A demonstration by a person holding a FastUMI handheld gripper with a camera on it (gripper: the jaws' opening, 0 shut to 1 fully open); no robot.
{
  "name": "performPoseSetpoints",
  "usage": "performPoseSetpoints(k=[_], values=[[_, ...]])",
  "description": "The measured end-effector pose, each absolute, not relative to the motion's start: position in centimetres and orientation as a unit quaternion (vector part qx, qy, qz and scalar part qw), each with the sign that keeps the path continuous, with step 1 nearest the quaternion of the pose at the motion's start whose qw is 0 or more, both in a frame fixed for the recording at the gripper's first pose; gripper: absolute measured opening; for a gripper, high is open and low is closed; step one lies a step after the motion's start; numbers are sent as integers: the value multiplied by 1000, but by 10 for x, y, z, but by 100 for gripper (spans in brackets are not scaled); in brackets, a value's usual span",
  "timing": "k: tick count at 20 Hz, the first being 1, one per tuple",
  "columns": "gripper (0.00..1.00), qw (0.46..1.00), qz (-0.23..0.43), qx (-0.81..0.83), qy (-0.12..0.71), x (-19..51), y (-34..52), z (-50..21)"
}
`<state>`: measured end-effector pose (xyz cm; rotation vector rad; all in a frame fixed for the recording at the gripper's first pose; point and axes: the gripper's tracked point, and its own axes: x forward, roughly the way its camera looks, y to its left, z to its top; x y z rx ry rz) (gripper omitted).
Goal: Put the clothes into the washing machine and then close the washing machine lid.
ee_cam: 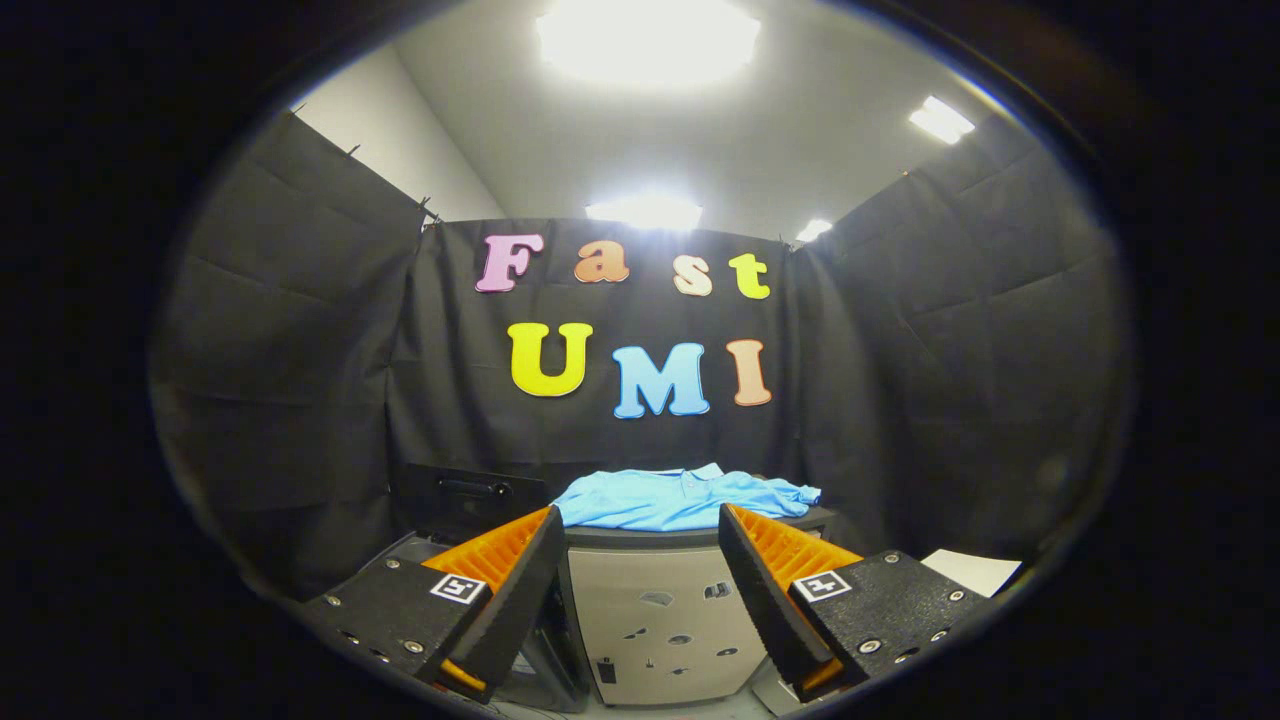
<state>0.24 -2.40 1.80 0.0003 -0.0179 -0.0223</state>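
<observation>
With our gripper fingers spread and empty, the blue shirt lies beyond them atop what looks like the washing machine; gripping only a loose fold could drop it.

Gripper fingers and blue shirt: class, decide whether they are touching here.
Apart. The gripper view shows the gripper open, its fingers spread wide, with the blue shirt lying beyond them on the pale cabinet, nothing between the fingers.
</observation>
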Motion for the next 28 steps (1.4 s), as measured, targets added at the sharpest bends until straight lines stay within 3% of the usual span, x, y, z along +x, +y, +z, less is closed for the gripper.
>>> performPoseSetpoints(k=[28], values=[[96,999,16,19,30,201,-81,28]])
